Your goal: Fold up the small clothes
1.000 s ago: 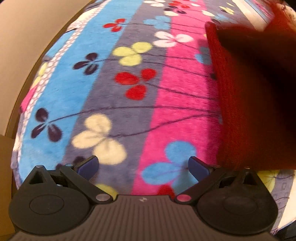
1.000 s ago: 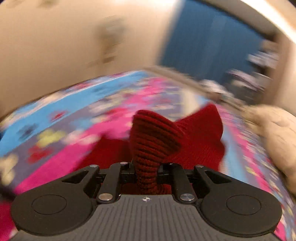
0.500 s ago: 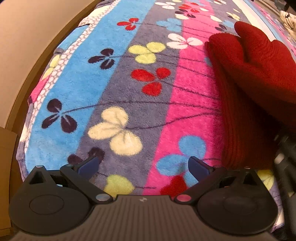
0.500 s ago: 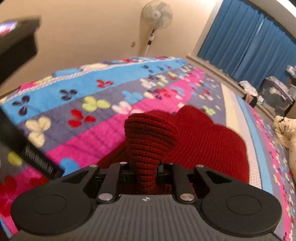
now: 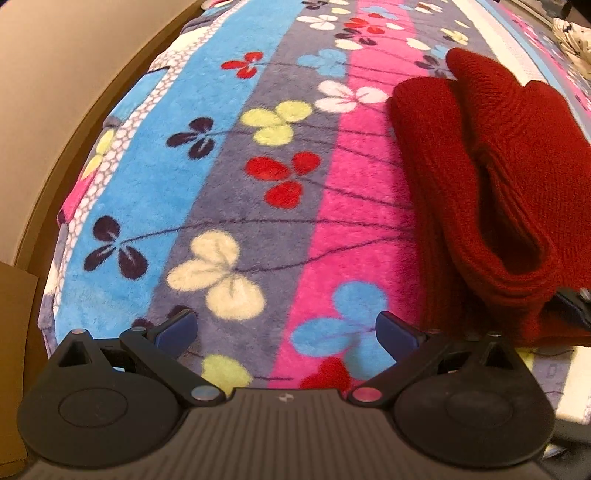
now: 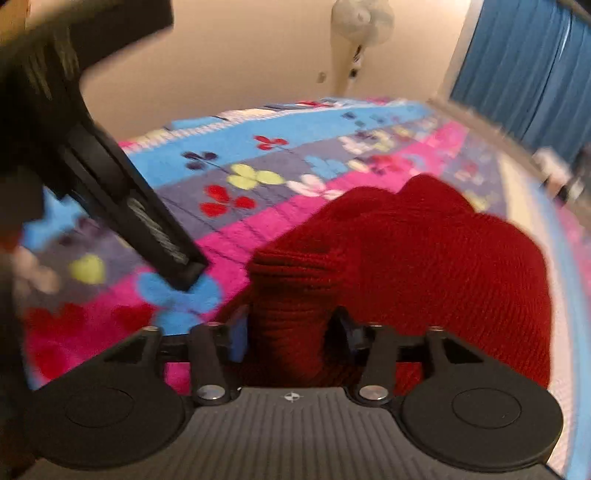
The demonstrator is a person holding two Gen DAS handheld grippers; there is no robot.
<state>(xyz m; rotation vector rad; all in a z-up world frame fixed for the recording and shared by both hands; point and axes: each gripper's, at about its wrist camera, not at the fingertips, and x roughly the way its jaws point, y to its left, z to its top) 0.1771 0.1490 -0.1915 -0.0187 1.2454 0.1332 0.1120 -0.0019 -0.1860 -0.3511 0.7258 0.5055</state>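
Note:
A red knit garment [image 5: 491, 192] lies folded over on the flowered blanket [image 5: 236, 177], at the right of the left wrist view. My left gripper [image 5: 286, 330] is open and empty, low over the blanket just left of the garment. My right gripper [image 6: 290, 332] is shut on a bunched ribbed edge of the red garment [image 6: 424, 258], low over the blanket at the garment's near side. The left gripper's body [image 6: 110, 184] shows at the left of the right wrist view. A fingertip of the right gripper [image 5: 570, 304] peeks out under the garment in the left wrist view.
The bed's edge and a beige wall [image 5: 55, 92] lie to the left. A standing fan [image 6: 356, 33] and blue curtains [image 6: 517, 74] stand behind the bed. A pale crumpled cloth [image 5: 572, 33] lies at the far right.
The right gripper has lowered the held red edge down onto the rest of the garment near the blanket. The left gripper stayed open and drew back a little.

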